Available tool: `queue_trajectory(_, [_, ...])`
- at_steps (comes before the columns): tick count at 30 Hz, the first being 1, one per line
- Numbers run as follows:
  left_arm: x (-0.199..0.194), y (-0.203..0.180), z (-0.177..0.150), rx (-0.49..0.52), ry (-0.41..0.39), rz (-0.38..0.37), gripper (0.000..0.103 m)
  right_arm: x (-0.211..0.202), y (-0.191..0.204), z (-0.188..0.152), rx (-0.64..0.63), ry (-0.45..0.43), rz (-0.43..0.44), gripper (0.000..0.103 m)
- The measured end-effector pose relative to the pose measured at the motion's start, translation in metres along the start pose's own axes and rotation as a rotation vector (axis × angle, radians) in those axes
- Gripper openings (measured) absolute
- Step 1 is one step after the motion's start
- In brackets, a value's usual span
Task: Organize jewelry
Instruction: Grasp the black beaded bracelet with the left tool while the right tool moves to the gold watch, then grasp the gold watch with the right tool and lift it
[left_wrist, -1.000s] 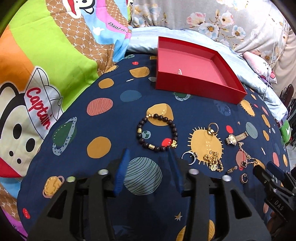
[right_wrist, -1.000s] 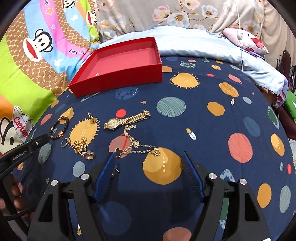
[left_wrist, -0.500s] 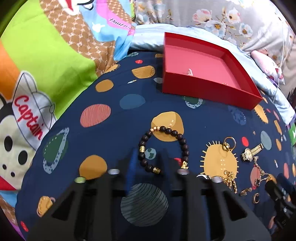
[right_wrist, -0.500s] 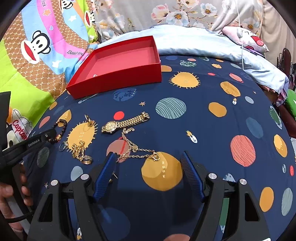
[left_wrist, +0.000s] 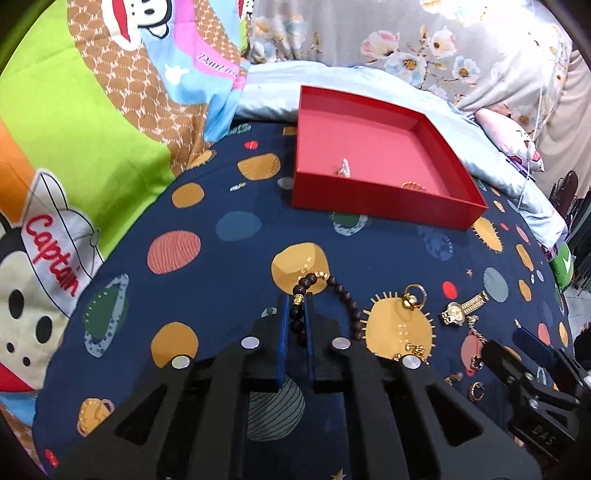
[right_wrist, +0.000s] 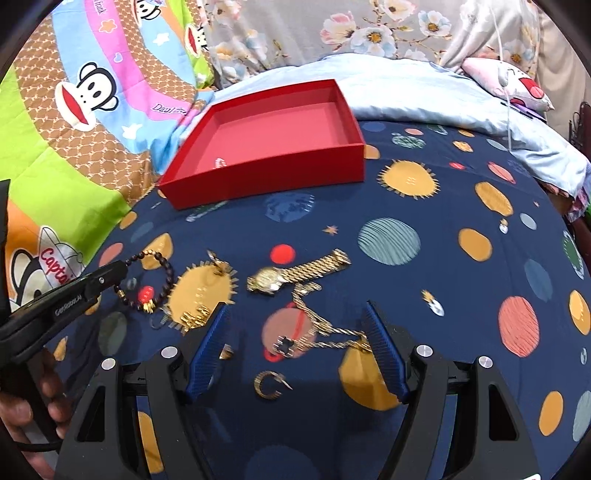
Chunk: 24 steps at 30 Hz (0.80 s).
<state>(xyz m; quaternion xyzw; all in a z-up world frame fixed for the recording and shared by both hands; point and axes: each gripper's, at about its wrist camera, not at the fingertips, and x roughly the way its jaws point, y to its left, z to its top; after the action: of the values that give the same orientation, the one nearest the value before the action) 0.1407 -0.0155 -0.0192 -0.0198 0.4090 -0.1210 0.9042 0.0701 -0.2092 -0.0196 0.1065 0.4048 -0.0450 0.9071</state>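
Observation:
A dark beaded bracelet with gold beads lies on the navy planet-print bedspread. My left gripper is closing on its left side, and the pads press on the beads. The right wrist view shows that gripper at the bracelet. My right gripper stands open over a gold chain necklace, touching nothing. A gold watch lies just beyond it. The open red box sits farther back, holding a small silver piece and a gold piece.
A gold ring charm, a bunched gold chain and a hoop earring lie loose on the bedspread. A cartoon-print blanket lies to the left and a pale blue quilt behind the box. A hand holds the left gripper.
The left gripper moved forward to the bracelet and its jaws closed onto the beads. The right gripper shifted slightly, so the chain and hoop earring now lie between its open fingers.

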Motion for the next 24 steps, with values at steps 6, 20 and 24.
queue_trajectory(6, [0.0,0.003,-0.001,-0.006,0.006,-0.005,0.007,0.014,0.013,0.006,-0.007,0.017,0.029,0.052])
queue_trajectory(20, [0.011,0.018,-0.007,-0.039,0.04,-0.02,0.007,0.045,0.021,0.019,0.012,0.063,0.031,0.042])
queue_trajectory(24, [0.012,0.018,-0.007,-0.04,0.041,-0.024,0.007,0.052,0.026,0.024,-0.016,0.056,0.007,0.039])
